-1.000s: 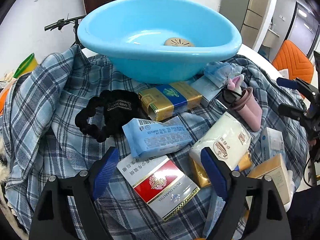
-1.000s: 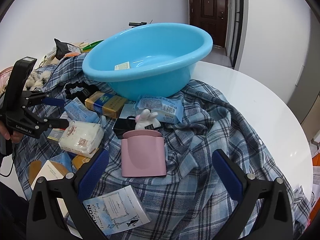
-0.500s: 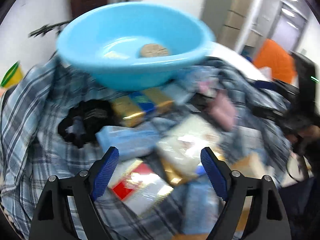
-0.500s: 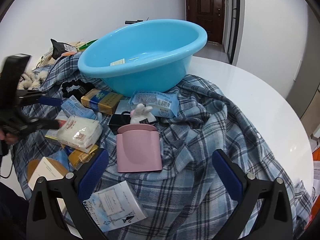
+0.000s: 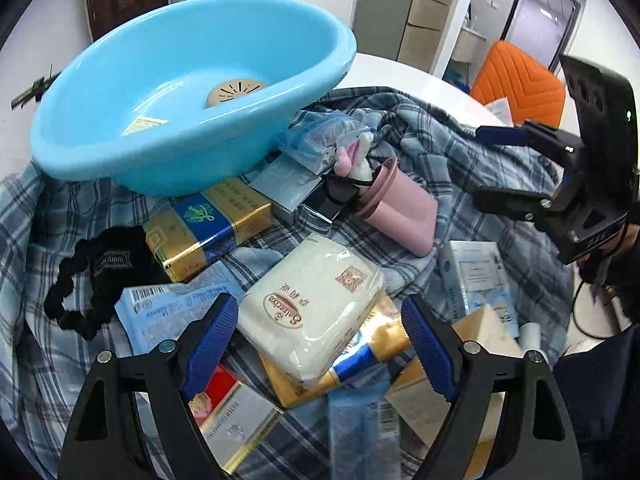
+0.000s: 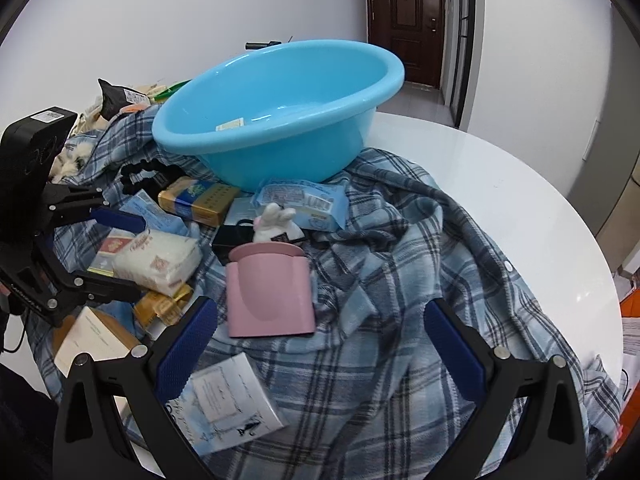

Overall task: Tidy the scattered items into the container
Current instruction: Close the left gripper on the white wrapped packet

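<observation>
The white tissue pack (image 5: 310,312) lies on the gold box, well short of the blue basin (image 5: 192,108). The left gripper (image 5: 316,344) has swung over from the red carton – jaws released, straddling it; right gripper (image 6: 320,356) spread, empty – a grasp looks imminent.

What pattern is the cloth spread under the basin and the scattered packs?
Blue, grey and white plaid cloth, clearest in the right wrist view.

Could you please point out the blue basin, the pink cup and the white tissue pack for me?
Basin (image 6: 280,152): right wrist view, front outer wall.
Pink cup (image 6: 270,292): right wrist view, middle of its side.
Tissue pack (image 5: 312,308): left wrist view, centre of its top face.
</observation>
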Demonstrator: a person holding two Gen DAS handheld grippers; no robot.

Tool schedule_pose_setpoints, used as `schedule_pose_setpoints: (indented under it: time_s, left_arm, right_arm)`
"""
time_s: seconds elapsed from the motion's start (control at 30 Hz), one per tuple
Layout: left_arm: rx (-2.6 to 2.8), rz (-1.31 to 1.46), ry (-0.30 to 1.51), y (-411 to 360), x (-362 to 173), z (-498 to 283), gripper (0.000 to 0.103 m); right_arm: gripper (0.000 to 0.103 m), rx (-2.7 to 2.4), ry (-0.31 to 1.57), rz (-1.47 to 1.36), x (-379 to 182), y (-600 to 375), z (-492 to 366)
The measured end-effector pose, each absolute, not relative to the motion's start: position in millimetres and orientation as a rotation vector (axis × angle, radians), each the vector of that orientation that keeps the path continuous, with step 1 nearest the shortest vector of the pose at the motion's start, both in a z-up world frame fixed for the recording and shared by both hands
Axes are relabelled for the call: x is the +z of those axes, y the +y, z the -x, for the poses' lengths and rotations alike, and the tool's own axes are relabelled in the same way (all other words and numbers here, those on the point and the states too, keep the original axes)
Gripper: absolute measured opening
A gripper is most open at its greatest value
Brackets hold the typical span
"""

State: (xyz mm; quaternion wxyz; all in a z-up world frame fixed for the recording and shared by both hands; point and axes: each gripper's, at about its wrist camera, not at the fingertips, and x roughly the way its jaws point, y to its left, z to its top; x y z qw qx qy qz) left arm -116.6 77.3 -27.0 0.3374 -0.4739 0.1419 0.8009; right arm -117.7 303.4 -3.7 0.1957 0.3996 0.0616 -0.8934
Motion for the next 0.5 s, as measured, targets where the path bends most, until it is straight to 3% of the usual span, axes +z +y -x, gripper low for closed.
schedule_pose_setpoints:
  time_s: [0.2,0.5]
  left_arm:
    - [2.086,1.246,0.383,72,-26,119,0.086]
    - [1.948,1.206,0.445,76,-34,124,0.086]
  right_arm:
    - [0.103,-2.443,0.117,-1.162,-9,302,121]
    - [0.103,-2.394,0.206,-1.116,-3,280,119]
